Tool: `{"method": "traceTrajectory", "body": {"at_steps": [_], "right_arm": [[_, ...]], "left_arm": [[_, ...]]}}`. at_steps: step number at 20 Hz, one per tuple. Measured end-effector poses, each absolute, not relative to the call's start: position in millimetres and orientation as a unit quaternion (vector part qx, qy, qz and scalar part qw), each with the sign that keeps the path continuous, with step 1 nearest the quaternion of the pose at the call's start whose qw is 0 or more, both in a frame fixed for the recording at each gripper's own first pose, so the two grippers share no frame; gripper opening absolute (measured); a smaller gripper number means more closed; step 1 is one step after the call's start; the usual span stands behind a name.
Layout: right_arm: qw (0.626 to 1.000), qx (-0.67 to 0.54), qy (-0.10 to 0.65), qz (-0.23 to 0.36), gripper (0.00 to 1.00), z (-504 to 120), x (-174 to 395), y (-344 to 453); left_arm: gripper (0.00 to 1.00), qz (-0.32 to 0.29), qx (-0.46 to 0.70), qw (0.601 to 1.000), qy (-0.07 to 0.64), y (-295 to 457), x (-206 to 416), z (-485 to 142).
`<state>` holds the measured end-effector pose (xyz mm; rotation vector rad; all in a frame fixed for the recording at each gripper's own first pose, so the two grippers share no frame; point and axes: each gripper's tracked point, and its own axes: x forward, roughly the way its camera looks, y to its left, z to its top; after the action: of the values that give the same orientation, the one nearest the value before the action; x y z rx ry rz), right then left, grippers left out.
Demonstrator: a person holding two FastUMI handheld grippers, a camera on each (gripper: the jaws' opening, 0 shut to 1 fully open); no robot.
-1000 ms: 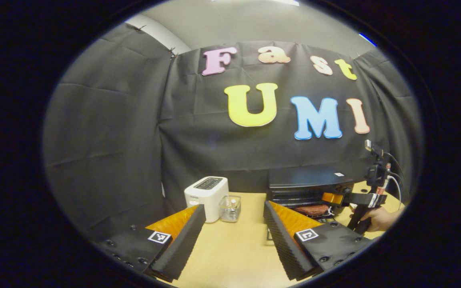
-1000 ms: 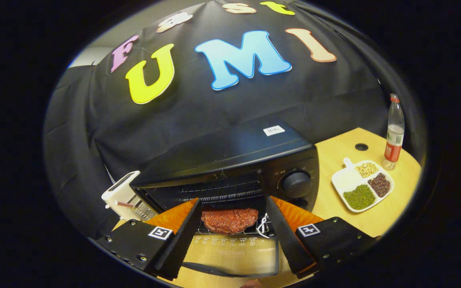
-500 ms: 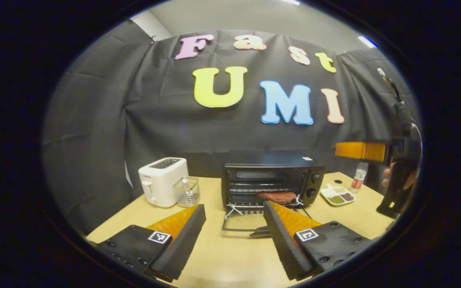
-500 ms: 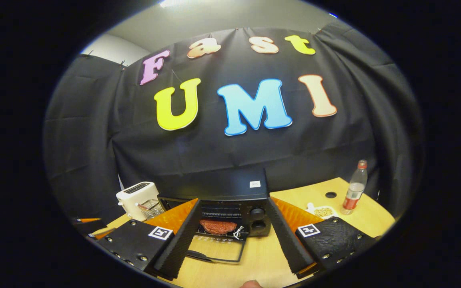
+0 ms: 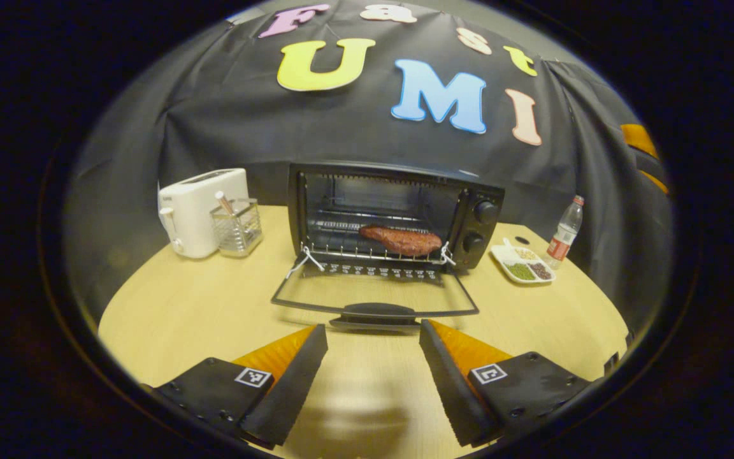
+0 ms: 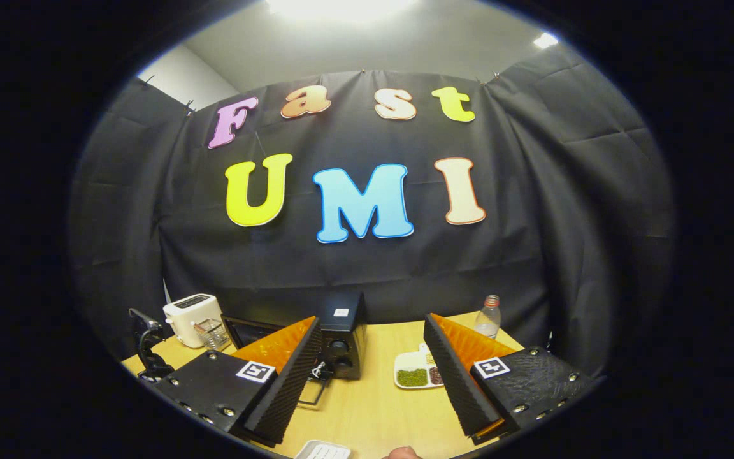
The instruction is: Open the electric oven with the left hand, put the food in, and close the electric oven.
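On wooden table (image 5: 182, 306), black-draped booth.

Both views dim overall, w/ strong fisheye bending toward the edges; the bench (image 5: 176, 306) rim curves hard. In right gripper view a ceiling light (image 6: 341, 7) blows out to white glare above the electric oven (image 6: 341, 338). In left gripper view a soft shadow sits on the bench just in front of the oven door (image 5: 373, 299), and focus is fairly sharp there.

Bare table (image 5: 214, 306) lets us reach oven (image 5: 399, 210) | lowered door (image 5: 373, 299) blocks front | toaster (image 5: 198, 210), rack (image 5: 236, 226) crowd left.
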<state>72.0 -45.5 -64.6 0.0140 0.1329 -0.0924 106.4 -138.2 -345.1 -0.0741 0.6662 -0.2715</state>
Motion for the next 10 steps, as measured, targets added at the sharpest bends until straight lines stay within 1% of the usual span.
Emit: {"method": "traceTrajectory", "body": {"at_steps": [1, 2, 3, 5, 7, 9, 10], "right_arm": [[0.996, 0.005, 0.066, -0.053, 0.98, -62, 68, -51], [0.996, 0.001, 0.068, -0.06, 0.98, -62, 65, -57], [0.995, -0.004, 0.071, -0.064, 0.97, -65, 61, -61], [0.995, -0.006, 0.073, -0.073, 0.98, -63, 55, -67], [0.994, -0.002, 0.071, -0.077, 0.97, -61, 49, -69], [0.994, -0.005, 0.072, -0.081, 0.98, -62, 48, -74], [0.994, -0.007, 0.074, -0.085, 0.98, -63, 48, -77]], "left_arm": [[0.98, -0.133, -0.029, 0.93, 0.342, -141, 107, -354], [0.98, -0.136, -0.024, 0.924, 0.357, -145, 107, -361], [1.0, -0.138, -0.021, 0.919, 0.369, -150, 109, -369], [0.98, -0.138, -0.015, 0.91, 0.39, -157, 116, -387], [1.0, -0.131, -0.001, 0.906, 0.402, -159, 120, -397], [0.98, -0.125, 0.009, 0.904, 0.409, -160, 123, -407], [0.94, -0.123, 0.013, 0.902, 0.413, -159, 125, -410]]}}
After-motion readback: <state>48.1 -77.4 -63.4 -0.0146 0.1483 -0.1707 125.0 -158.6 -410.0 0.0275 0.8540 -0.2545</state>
